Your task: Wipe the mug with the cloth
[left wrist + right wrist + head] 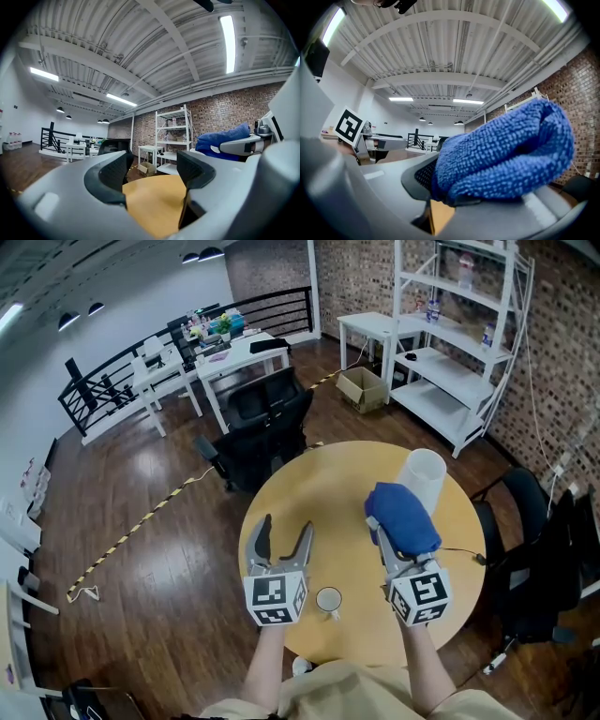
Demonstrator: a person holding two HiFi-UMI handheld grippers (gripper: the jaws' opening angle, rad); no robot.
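Note:
A small white mug [328, 600] stands near the front edge of the round yellow table [319, 488], between my two grippers. My right gripper [395, 529] is shut on a bunched blue cloth [401, 517], held above the table's right half. The cloth [501, 154] fills the right gripper view and hides the jaw tips. My left gripper [284, 532] hovers over the table's left half, open and with nothing in it. In the left gripper view only bare tabletop [154, 201] shows between the jaws, and the blue cloth [222, 138] is off to the right. The mug is in neither gripper view.
A tall white cup [422, 479] stands on the table just beyond the cloth. Black office chairs [262, 427] crowd the table's far left side and another chair [525, 540] its right. White shelving [459, 343] and a cardboard box [364, 387] stand further back.

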